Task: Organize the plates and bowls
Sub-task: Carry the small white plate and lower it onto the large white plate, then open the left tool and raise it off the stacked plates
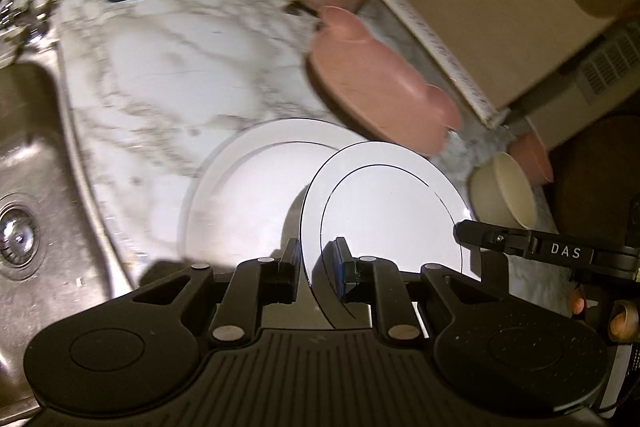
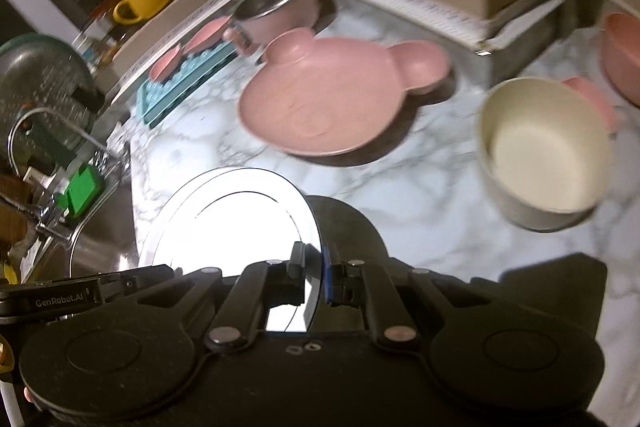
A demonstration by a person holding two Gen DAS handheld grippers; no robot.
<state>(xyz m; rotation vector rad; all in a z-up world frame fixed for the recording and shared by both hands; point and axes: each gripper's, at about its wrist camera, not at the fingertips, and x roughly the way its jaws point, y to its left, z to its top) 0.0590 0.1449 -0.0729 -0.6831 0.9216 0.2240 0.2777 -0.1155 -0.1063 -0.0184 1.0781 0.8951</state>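
Both your grippers carry one white plate [image 1: 384,211] between them. Left gripper [image 1: 316,267]: fingers clamped on the plate's near rim. Right gripper [image 2: 314,275]: fingers clamped on the opposite rim, so the load is shared and the plate can't swing. It hangs tilted over a second white plate [image 1: 248,187] lying flat on the counter [image 1: 160,67] beside the sink [image 1: 36,187]. This looks like stacking like with like; that is my reading, not seen. The pink eared plate [image 2: 320,99] sits further back, the cream bowl [image 2: 544,151] to its right, well apart from the white pair. Blur hides whether the two plates touch yet.
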